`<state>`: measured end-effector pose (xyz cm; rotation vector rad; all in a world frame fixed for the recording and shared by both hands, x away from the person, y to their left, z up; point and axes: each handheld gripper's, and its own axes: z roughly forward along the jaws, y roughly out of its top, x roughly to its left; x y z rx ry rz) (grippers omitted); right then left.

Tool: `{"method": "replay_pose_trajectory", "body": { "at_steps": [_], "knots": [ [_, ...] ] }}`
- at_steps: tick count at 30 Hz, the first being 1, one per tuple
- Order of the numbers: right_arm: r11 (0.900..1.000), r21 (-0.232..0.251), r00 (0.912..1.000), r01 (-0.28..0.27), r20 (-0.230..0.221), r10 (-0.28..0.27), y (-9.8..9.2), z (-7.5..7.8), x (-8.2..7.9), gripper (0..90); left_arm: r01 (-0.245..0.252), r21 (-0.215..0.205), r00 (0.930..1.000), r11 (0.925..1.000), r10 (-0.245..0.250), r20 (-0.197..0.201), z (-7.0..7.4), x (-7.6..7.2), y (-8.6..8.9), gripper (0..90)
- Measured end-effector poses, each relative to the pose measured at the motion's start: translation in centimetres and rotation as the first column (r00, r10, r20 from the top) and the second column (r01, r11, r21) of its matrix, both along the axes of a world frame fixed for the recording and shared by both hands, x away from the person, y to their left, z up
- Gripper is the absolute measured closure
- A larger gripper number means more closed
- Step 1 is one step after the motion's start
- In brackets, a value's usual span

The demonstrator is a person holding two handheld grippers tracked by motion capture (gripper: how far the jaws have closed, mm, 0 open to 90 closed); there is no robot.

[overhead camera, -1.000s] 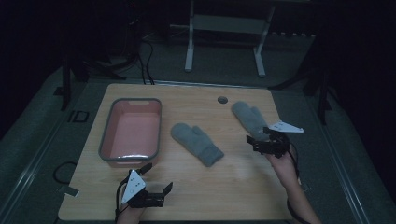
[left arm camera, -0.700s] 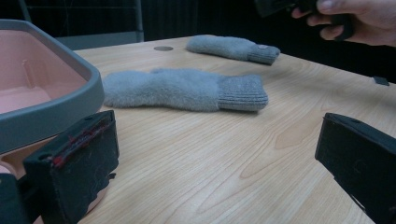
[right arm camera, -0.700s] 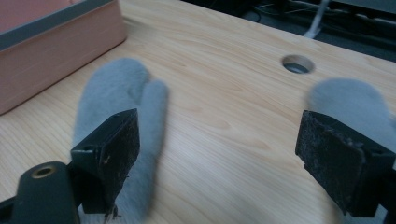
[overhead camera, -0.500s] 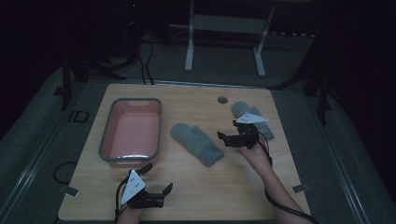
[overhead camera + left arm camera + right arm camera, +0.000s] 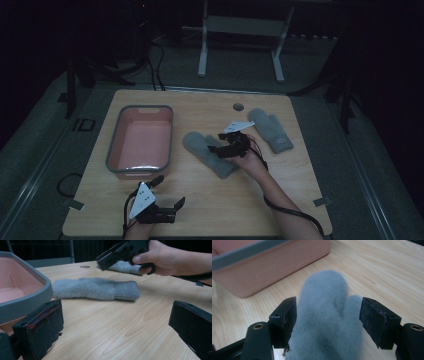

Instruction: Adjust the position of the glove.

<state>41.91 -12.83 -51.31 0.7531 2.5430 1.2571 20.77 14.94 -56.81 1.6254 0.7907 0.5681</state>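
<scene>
Two closing right tongs jaws straddle grey mitten.

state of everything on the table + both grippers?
Near mitten: flat on the table, between the right gripper's jaws, not clamped.
Far mitten: flat, untouched.
Pink bin: upright, empty.
Right gripper: open, jaws have just been closing around the near mitten.
Left gripper: open, nothing between the jaws, low over the table's near edge.

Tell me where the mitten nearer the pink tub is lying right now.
In the high view the mitten lies flat mid-table, just right of the pink tub, with the right gripper over it, jaws astride it.
</scene>
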Motion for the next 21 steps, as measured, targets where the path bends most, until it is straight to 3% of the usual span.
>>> {"method": "replay_pose_trajectory", "body": {
  "at_steps": [6,11,15,17,21],
  "knots": [
    [0.994,-0.100,0.9984,-0.046,0.028,0.049,1.8,-1.4,0.7,41.9,0.001,-0.004,1.0000,1.0000,-0.001,-0.002,0.0,-0.1,0.0,0.1],
    [0.991,-0.108,0.9967,-0.079,0.010,0.080,2.1,-2.6,1.3,50.1,0.003,-0.005,1.0000,1.0000,-0.003,0.002,0.1,-0.2,0.1,0.1],
    [0.980,-0.172,0.9953,-0.096,-0.032,0.092,2.5,-3.4,1.6,56.0,0.005,-0.002,1.0000,1.0000,-0.005,0.002,0.1,-0.1,0.1,0.1],
    [0.979,-0.176,0.9943,-0.099,-0.057,0.090,2.6,-3.6,1.7,59.3,0.007,-0.002,1.0000,1.0000,-0.007,0.003,0.1,-0.2,0.0,0.1],
    [0.980,-0.184,0.9968,-0.076,-0.037,0.071,2.7,-3.8,1.3,74.1,0.006,-0.002,1.0000,1.0000,-0.006,0.006,0.2,-0.2,0.0,0.1]
  ]
}}
